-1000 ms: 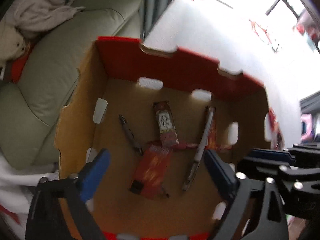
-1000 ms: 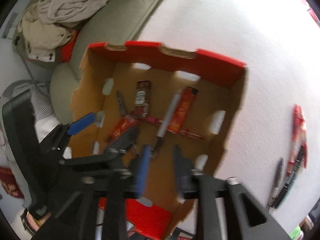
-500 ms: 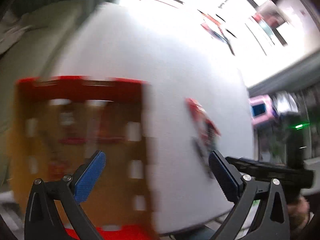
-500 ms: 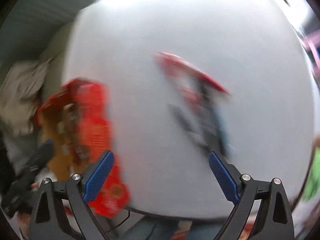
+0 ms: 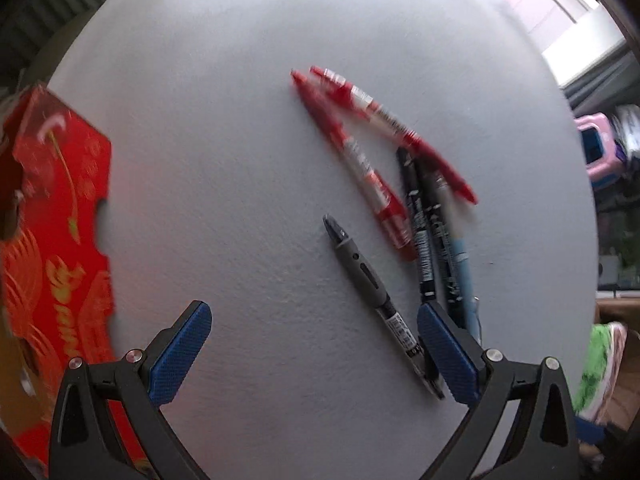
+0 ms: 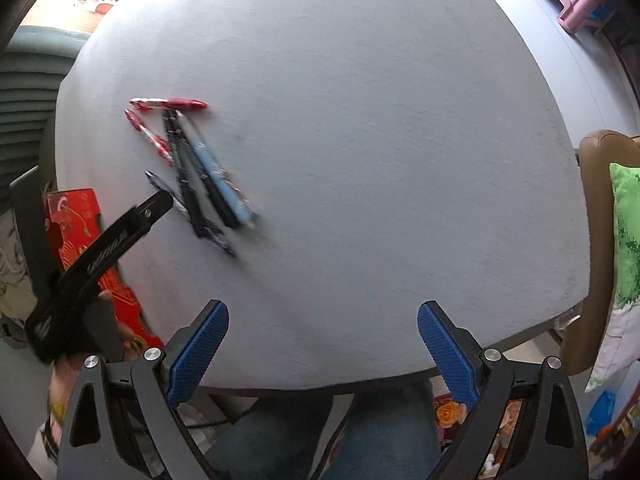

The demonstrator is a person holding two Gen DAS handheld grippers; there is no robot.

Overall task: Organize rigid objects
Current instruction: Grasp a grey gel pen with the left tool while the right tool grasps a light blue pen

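- Left gripper (image 5: 314, 354): jaws held wide apart, nothing clamped; it is pointed down at the white tabletop (image 5: 240, 120). Bare surface lies between the blue pads (image 5: 180, 354).
- Right gripper (image 6: 322, 354): jaws spread wide, nothing between them; it is held over the near edge of the tabletop, with bare surface under the gap.
- A cluster of pens is seen on the tabletop, toward its left edge in the right wrist view.
- Two red pens (image 5: 352, 152) are laid in a narrow V, tips meeting at the end farther from the left gripper.
- Two black pens (image 5: 420, 224) are laid side by side just beside the red ones, with a light blue pen (image 5: 460, 264) against them.
- A grey pen (image 5: 368, 276) is set slightly apart from the cluster; its lower end passes just by the left gripper's right-hand pad. Contact cannot be told.
- A red box (image 5: 56, 220) with gold print sits at the tabletop's left edge, well apart from the pens.
- In the right wrist view the left gripper is seen as a black bar beside the red box, reaching toward the pens.
- Some motion blur is noted on the pens.
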